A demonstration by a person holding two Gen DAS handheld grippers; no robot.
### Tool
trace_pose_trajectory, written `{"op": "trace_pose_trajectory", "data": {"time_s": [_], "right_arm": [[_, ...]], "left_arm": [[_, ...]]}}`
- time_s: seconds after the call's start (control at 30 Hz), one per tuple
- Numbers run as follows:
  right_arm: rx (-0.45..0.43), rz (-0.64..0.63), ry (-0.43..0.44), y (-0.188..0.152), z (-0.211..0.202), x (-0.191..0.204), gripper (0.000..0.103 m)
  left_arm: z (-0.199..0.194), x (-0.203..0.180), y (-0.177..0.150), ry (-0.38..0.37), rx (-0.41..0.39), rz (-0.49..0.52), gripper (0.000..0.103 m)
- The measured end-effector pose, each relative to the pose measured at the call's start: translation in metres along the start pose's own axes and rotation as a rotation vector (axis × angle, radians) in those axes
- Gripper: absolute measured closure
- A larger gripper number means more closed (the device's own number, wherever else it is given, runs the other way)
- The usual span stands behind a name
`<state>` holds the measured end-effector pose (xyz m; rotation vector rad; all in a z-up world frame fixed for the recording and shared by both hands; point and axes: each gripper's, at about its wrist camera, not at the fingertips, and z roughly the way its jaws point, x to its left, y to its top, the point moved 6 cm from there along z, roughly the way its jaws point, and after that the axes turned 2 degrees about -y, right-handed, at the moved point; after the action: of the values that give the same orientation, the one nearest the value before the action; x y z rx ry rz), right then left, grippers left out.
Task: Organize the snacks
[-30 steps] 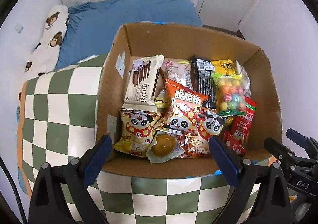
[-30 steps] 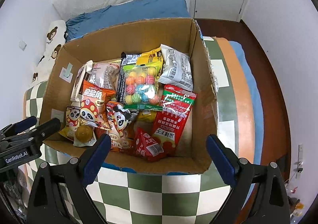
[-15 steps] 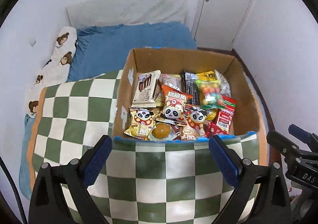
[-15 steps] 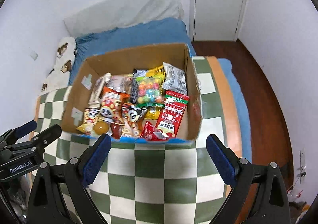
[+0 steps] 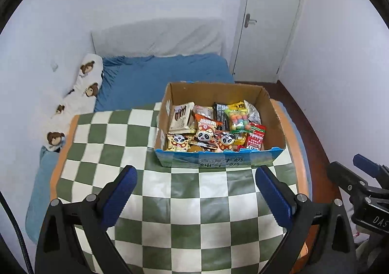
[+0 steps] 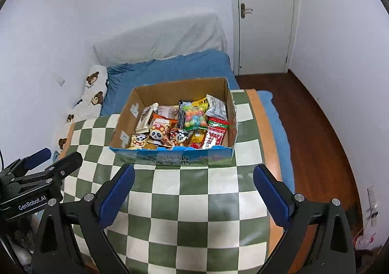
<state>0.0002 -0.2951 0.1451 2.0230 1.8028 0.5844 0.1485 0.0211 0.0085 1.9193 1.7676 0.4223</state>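
Note:
A cardboard box (image 5: pixel 218 161) (image 6: pixel 175 158) with a blue printed front stands on the green-and-white checked cloth (image 5: pixel 194 213) (image 6: pixel 194 213). It is filled with snack packs: panda bags (image 5: pixel 204 135) (image 6: pixel 156 133), a wafer pack (image 5: pixel 181 117), a bag of coloured candy balls (image 5: pixel 239 121) (image 6: pixel 194 115), a red pack (image 5: pixel 255 138) (image 6: pixel 216 132). My left gripper (image 5: pixel 195 193) is open, empty, well back from the box. My right gripper (image 6: pixel 193 192) is likewise open and empty. Each gripper appears at the edge of the other's view.
Behind the box lies a blue-sheeted bed (image 5: pixel 165 77) with a bear-print pillow (image 5: pixel 82 89) by the left wall. A white door (image 6: pixel 262 14) is at the back right, and dark wooden floor (image 6: pixel 316 128) runs along the right of the cloth.
Both grippers have drawn far back and up from the box, which now looks small; its blue front and much more cloth have come into view. Both stay open and empty.

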Motion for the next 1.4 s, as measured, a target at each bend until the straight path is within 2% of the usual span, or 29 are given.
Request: {"op": "trace_pose_trajectory", "data": {"time_s": [0.33,0.6,0.9,1.4], "right_arm": [[-0.097,-0.055,-0.016,-0.013,-0.073,0.023,0.003],[-0.133,-0.081,-0.029,-0.014,-0.097,0.032,0.003],[-0.117,-0.068,-0.04,-0.014,-0.078,0.024,0.001],[-0.133,-0.017,-0.145,0.016,-0.018,-0.005,0.001]], "left_arm": [[-0.054,0.005,-0.012,0.026,-0.05,0.022,0.003],[-0.064,0.014,-0.02,0.052,-0.06,0.003,0.003],[-0.057,0.008,-0.011,0.056,-0.1,0.025,0.0],[0.004,0.002,0.022,0.119,-0.11,0.021,0.0]]}}
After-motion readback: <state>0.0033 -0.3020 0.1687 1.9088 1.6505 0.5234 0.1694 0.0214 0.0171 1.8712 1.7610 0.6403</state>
